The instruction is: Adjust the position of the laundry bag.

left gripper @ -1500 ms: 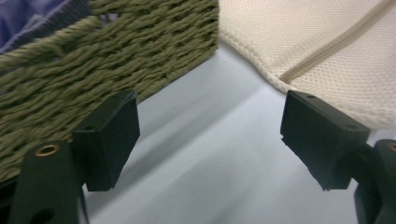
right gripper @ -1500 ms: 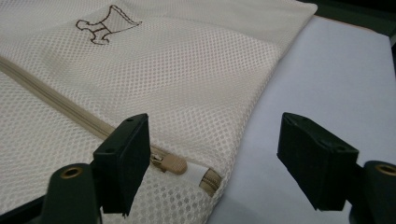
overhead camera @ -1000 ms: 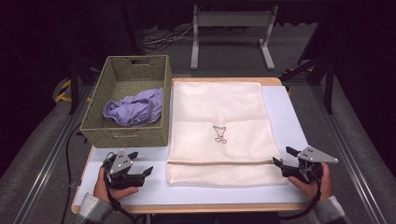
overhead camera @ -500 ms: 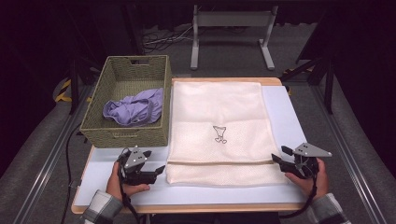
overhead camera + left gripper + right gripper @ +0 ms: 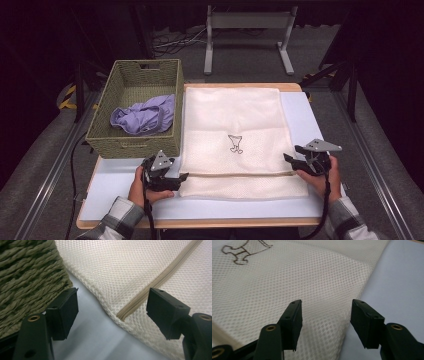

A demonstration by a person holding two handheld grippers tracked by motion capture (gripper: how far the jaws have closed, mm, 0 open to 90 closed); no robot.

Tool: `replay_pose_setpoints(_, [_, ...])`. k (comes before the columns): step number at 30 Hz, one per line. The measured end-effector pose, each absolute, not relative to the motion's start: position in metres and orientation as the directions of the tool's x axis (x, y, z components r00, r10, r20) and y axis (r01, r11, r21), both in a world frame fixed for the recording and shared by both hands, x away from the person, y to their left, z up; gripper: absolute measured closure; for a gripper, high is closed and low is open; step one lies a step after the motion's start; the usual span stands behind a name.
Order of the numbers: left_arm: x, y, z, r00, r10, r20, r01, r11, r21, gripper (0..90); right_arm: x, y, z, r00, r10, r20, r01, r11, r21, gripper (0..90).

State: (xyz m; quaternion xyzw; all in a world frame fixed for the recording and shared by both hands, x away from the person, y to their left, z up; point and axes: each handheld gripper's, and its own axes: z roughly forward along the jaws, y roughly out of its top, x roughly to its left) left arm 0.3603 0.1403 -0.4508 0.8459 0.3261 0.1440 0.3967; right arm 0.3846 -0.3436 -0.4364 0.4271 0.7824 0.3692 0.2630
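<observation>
We are working on a cream mesh laundry bag (image 5: pixel 235 135) with a tan zipper (image 5: pixel 240 174) and a small brown embroidered figure (image 5: pixel 235 143); it is lying flat on the pale blue worktop (image 5: pixel 120 192), its left edge running just beside a green woven basket (image 5: pixel 135 145).

Our left tool (image 5: pixel 181 177) is sitting at the bag's near left corner. In the left gripper view its jaws are standing apart, clamping nothing, with the end of the zipper (image 5: pixel 140 300) and the bag's edge (image 5: pixel 120 270) lying between and ahead of them; those jaws have just been closing slightly. The basket's wall (image 5: pixel 27 277) is rising just beside the left jaw.

Our right tool (image 5: pixel 291 156) is hovering at the bag's near right edge. In the right gripper view its jaws are also standing apart over the mesh (image 5: pixel 287 282), with the bag's right edge and bare worktop (image 5: pixel 402 282) near the right jaw; they have just been opening a little, and nothing is being pinched.

Inside the basket a crumpled lilac garment (image 5: pixel 145 116) is resting. Beyond the worktop's far edge a grey metal stand (image 5: pixel 247 30) is standing on the floor. Our plaid sleeves (image 5: pixel 117 220) are coming in from the near side.
</observation>
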Motion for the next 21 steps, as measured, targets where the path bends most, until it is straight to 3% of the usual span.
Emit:
replay_pose_setpoints(8, [0.367, 0.132, -0.450, 0.753, 0.657, -0.012, 0.434, -0.484, 0.760, 35.8, 0.410, -0.343, -0.440, -0.475, 0.877, -0.071, 0.550, 0.359, 0.754, 43.2])
replay_pose_setpoints(13, [0.371, 0.128, -0.452, 0.762, 0.647, -0.027, 0.449, -0.498, 0.742, 53.3, 0.416, -0.344, -0.440, -0.480, 0.877, -0.024, 0.578, 0.337, 0.744, 53.2])
replay_pose_setpoints(14, [0.372, 0.127, -0.452, 0.763, 0.646, -0.011, 0.442, -0.509, 0.739, 57.1, 0.416, -0.344, -0.440, -0.484, 0.875, -0.023, 0.577, 0.339, 0.743, 61.5])
replay_pose_setpoints(16, [0.372, 0.126, -0.452, 0.759, 0.651, 0.002, 0.442, -0.518, 0.732, 60.7, 0.416, -0.344, -0.440, -0.483, 0.875, -0.029, 0.573, 0.341, 0.745, 64.3])
replay_pose_setpoints(18, [0.372, 0.124, -0.452, 0.751, 0.659, 0.027, 0.438, -0.528, 0.728, 68.0, 0.415, -0.343, -0.440, -0.490, 0.871, -0.034, 0.567, 0.349, 0.746, 74.4])
replay_pose_setpoints(21, [0.374, 0.123, -0.453, 0.723, 0.689, 0.051, 0.446, -0.522, 0.727, 82.9, 0.415, -0.341, -0.439, -0.498, 0.865, -0.053, 0.556, 0.366, 0.746, 79.5])
